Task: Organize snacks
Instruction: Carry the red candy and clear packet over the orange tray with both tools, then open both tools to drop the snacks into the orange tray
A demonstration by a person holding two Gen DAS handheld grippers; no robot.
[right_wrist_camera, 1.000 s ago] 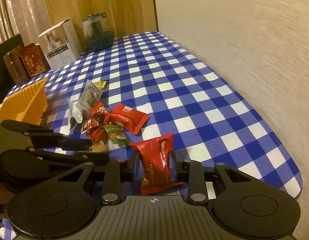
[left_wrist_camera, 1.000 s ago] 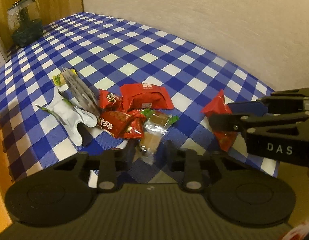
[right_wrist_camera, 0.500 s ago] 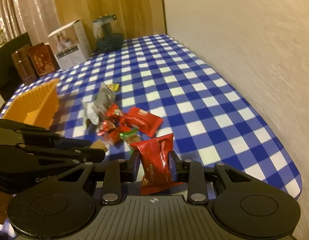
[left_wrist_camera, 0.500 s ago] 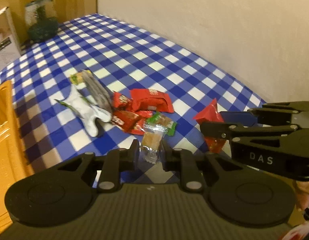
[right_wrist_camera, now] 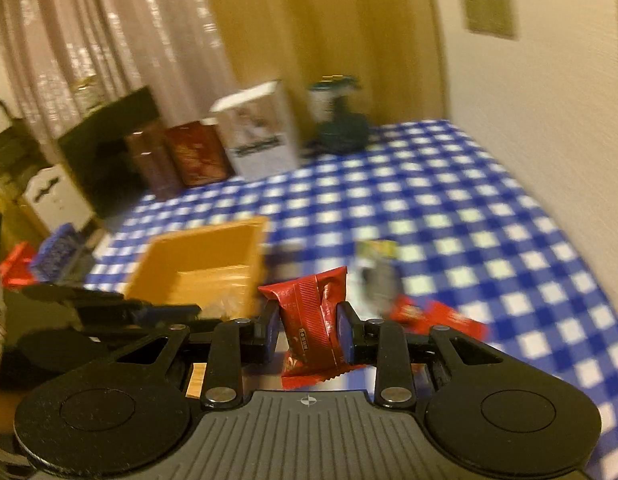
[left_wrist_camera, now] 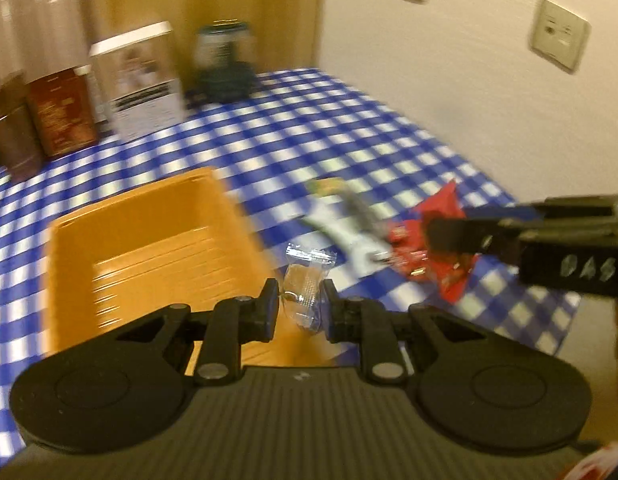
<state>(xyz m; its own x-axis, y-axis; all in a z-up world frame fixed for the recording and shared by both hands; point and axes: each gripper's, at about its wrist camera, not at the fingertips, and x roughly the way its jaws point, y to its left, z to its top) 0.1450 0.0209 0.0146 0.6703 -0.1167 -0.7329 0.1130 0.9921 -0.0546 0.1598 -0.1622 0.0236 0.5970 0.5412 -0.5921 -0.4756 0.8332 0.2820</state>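
My left gripper (left_wrist_camera: 299,304) is shut on a clear-wrapped candy (left_wrist_camera: 305,280) and holds it above the near right edge of the orange basket (left_wrist_camera: 157,216). My right gripper (right_wrist_camera: 309,326) is shut on a red snack packet (right_wrist_camera: 313,320), lifted off the table; it shows at the right of the left wrist view (left_wrist_camera: 445,236). The orange basket also shows in the right wrist view (right_wrist_camera: 201,256), left of the packet. Remaining snacks, white and red wrappers (left_wrist_camera: 357,232), lie blurred on the blue checked tablecloth (left_wrist_camera: 349,128).
At the back of the table stand a white box (left_wrist_camera: 143,80), dark red boxes (left_wrist_camera: 61,112) and a dark green jar (left_wrist_camera: 225,64). The wall runs along the right side. More red snacks (right_wrist_camera: 437,318) lie right of my right gripper.
Both grippers have lifted and swung left toward the orange basket, each keeping its snack. The basket, boxes and wall plates have come into view.
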